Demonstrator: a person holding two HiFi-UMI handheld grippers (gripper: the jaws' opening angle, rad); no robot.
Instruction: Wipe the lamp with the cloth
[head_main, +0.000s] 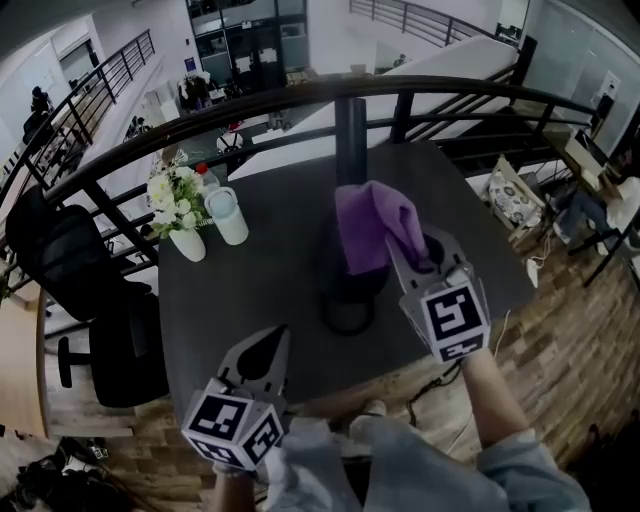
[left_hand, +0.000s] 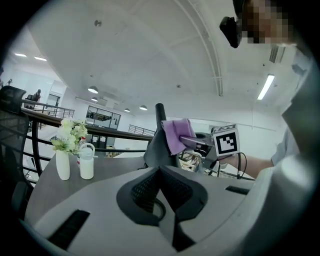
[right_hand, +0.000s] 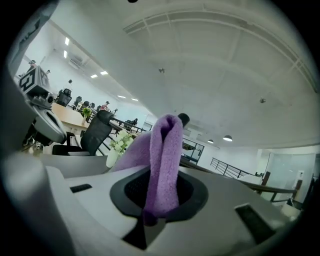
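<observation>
One lamp (head_main: 347, 300) stands near the middle of the desk (head_main: 260, 290), with the purple cloth (head_main: 375, 225) laid against its upper part. Your right gripper (head_main: 418, 258) has its fingers clamped on a fold of that cloth, so the wiping step appears to be in hand. Your left gripper (head_main: 262, 352) hovers at the near edge, fingers closed together on nothing. The next move calls for a light drag down the lamp's side, so the base does not shift. The vase (head_main: 187, 243) and bottle (head_main: 228, 215) stand well apart, toward the left edge.

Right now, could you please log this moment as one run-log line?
right hand-held gripper: shut on cloth | cloth: against lamp | left hand-held gripper: shut, empty, apart from lamp
</observation>
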